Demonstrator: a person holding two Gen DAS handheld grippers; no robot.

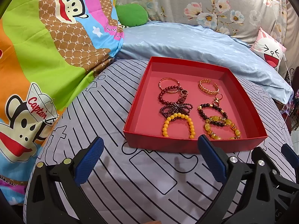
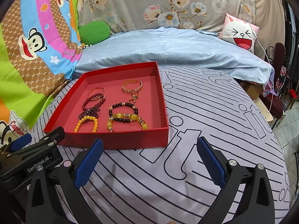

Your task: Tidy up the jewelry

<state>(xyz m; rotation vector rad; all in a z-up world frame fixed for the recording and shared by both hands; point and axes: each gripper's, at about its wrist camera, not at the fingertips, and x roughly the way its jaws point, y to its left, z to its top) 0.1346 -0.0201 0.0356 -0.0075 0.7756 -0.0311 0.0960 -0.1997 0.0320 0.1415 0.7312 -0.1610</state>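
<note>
A red box (image 1: 194, 144) sits on the striped bedsheet and holds several bracelets in two columns: a gold bangle (image 1: 169, 84), dark red beads (image 1: 169, 95), a yellow bead bracelet (image 1: 178, 125), a gold cuff (image 1: 208, 87), black beads (image 1: 212, 110) and amber beads (image 1: 222, 128). The same box (image 2: 115, 140) shows in the right wrist view. My left gripper (image 1: 150, 157) is open and empty just in front of the box. My right gripper (image 2: 149, 160) is open and empty, in front of the box's right corner.
A cartoon monkey quilt (image 1: 46, 56) lies at the left. A light blue blanket (image 1: 196, 43) is bunched behind the box, with a green cushion (image 1: 131, 14) and a bunny pillow (image 2: 240, 32). The bed edge and floor (image 2: 287, 140) are at the right.
</note>
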